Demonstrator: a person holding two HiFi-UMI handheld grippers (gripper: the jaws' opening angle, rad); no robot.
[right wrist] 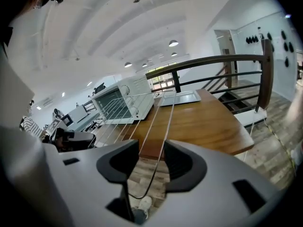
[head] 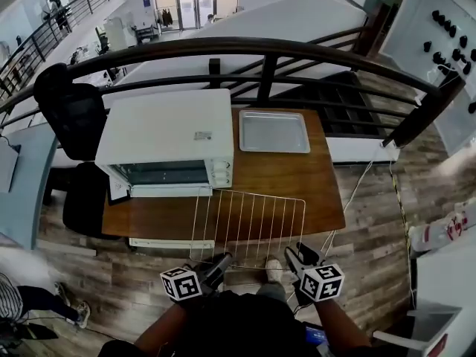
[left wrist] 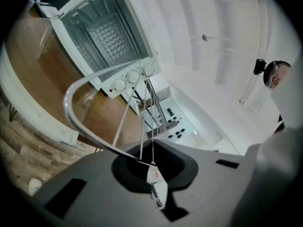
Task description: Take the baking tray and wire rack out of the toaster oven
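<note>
Thin silver wire rack (head: 249, 225): rim clamped in closed left gripper (head: 223, 260) jaws, loose between half-open right gripper (head: 292, 253) jaws; tipping risked from one-sided hold

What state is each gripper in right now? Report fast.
Left gripper: closed on the wire rack.
Right gripper: open; rack wires pass between its fingers, unclamped.

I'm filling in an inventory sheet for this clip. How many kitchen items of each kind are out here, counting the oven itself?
Toaster oven: 1
Baking tray: 1
Wire rack: 1
Total: 3
</note>
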